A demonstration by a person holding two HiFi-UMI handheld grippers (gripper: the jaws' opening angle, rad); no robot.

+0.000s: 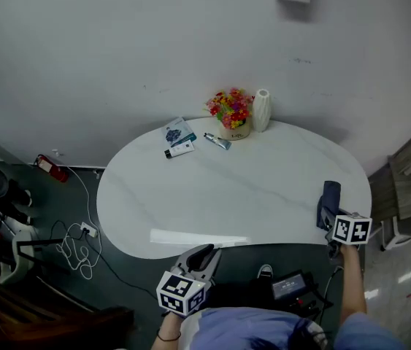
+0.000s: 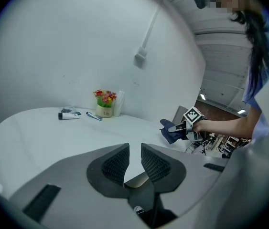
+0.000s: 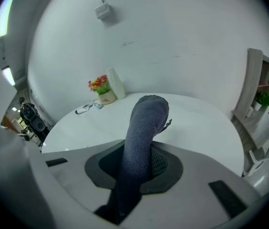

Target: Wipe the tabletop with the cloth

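Nearest the person, the left gripper (image 2: 134,150) hangs off the near edge of the white oval tabletop (image 1: 249,188), its jaws a little apart with nothing between them. Out at the table's right end, the right gripper (image 3: 137,159) is clamped on a dark blue cloth (image 3: 146,123), which sticks up and forward from the jaws over the tabletop. At the far edge stand a pot of flowers (image 1: 232,112) and a white ribbed vase (image 1: 261,110), with two tubes (image 1: 217,141) and a packet (image 1: 179,133) lying just left of them.
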